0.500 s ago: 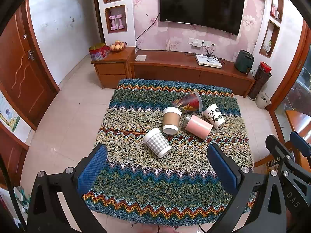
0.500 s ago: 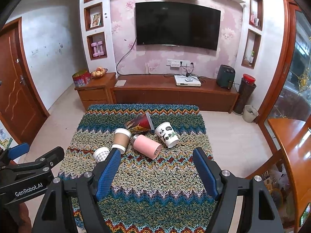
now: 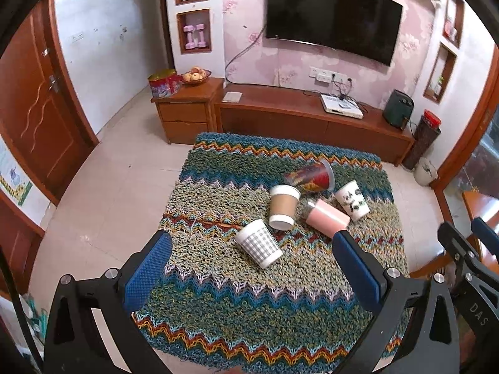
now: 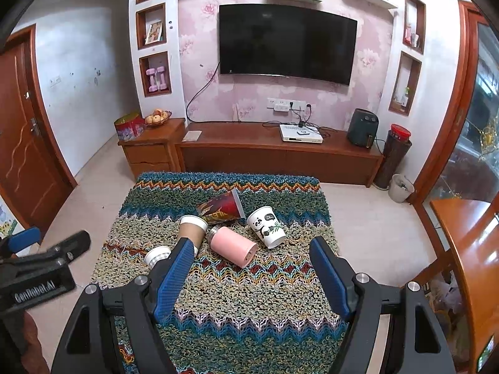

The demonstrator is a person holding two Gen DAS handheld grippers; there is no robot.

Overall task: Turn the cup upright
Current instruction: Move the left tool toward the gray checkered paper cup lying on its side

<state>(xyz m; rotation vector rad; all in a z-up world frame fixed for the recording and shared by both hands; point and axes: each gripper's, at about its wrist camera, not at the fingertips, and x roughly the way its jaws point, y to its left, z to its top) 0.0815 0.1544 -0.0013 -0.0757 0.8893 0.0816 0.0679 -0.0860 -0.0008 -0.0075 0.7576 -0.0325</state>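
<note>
While no cup has yet been gripped, the task is judged to be at its very start, with every flip left to do. Going left to right: the left claw [image 3: 251, 275] is held wide open and empty above the near part of the counter [image 3: 218, 311], which is covered by a zigzag knitted cloth [image 3: 237, 162]. Five cups are seen lying on their sides around the middle of the cloth. Nearest the left claw, the grey checked cup [image 3: 259, 243] is lying tilted, mouth toward the camera. Just beyond it the brown paper cup [image 3: 283, 206] is lying with its white rim nearest. Behind that, the red printed cup [image 3: 310, 178] is on its side, touching or almost touching the brown one. The pink tumbler [image 4: 232, 246] is lying in front of these, and the white panda cup [image 4: 266, 226] is just to its right, also tipped over. The right claw [image 4: 251, 283] is likewise open wide with nothing in it, aimed roughly at the pink tumbler from above the near cloth, well apart from it. None is seen upright. Which cup is meant cannot be told; approach, grasp and turn all remain.
</note>
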